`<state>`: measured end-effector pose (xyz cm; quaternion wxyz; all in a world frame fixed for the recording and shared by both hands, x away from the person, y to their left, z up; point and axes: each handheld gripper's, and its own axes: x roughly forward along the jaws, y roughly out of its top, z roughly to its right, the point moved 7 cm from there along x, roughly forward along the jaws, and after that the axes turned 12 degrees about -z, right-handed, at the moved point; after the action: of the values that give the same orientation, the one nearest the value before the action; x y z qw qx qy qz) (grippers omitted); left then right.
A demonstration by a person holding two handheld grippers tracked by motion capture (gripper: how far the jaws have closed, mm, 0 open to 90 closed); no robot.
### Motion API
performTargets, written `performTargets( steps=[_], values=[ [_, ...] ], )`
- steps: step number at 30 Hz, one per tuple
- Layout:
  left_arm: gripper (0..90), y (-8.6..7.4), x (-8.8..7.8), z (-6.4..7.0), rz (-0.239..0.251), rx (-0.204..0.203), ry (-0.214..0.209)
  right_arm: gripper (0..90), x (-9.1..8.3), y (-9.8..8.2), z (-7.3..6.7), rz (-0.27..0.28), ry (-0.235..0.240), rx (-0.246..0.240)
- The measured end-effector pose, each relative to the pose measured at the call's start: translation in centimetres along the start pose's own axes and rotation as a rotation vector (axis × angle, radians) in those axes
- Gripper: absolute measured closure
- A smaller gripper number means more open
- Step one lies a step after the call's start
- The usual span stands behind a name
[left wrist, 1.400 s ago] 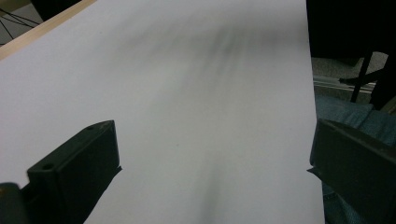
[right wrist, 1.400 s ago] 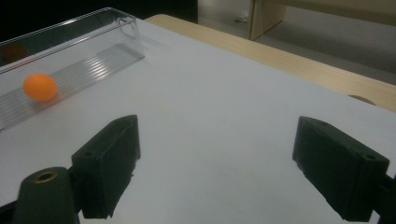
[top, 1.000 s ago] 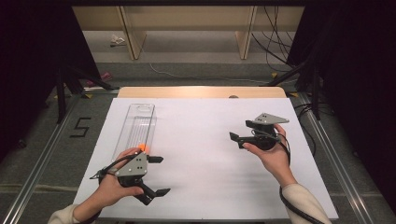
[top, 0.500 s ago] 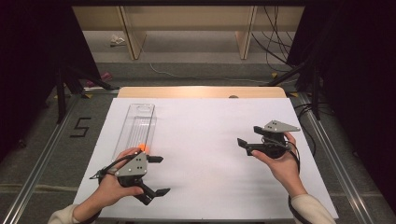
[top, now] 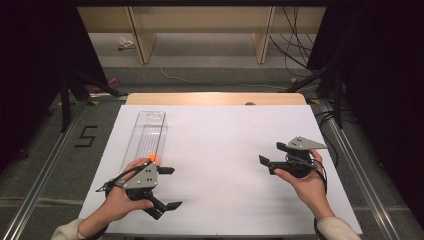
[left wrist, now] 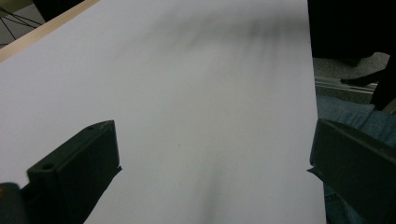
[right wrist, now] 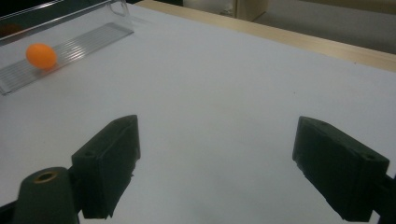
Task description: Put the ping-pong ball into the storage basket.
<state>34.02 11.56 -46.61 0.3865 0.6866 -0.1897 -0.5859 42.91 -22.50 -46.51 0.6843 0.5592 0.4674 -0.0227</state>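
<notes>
Ball: small orange ball (top: 152,159) sits at the near end of the clear tray (top: 148,134), at about 9 o'clock on the table; in the right gripper view it rests on the tray's ribbed floor.
Tray: long, clear plastic, lying lengthwise from 9 toward 11 o'clock on the white table sheet (top: 220,150).
Left gripper (top: 169,187): held at about 7 o'clock, just beside the tray's near end; its jaws stand wide apart with nothing between them, pointing toward 3 o'clock over bare sheet.
Right gripper (top: 270,160): held at about 4 o'clock, well apart from the ball; its jaws are spread wide and hold nothing, pointing toward 9 o'clock, with the ball far off at its view's upper left.
Hands: each grips its tool from below, sleeves at 6 o'clock.
</notes>
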Motion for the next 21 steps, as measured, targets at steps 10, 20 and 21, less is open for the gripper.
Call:
performTargets(
  steps=[10, 20, 21],
  values=[
    [1.1, 0.01, -0.01, -0.02, 0.001, -0.003, -0.001, 16.0, -0.44, -0.29, 0.13, 0.013, -0.004, 0.011],
    [1.1, 0.09, 0.07, -0.01, 0.005, -0.006, -0.005, 16.0, -0.46, -0.33, 0.21, 0.021, -0.001, 0.019],
    [1.1, 0.10, 0.07, -0.01, 0.005, -0.006, -0.005, 16.0, -0.44, -0.35, 0.24, 0.021, -0.002, 0.021]
  ],
)
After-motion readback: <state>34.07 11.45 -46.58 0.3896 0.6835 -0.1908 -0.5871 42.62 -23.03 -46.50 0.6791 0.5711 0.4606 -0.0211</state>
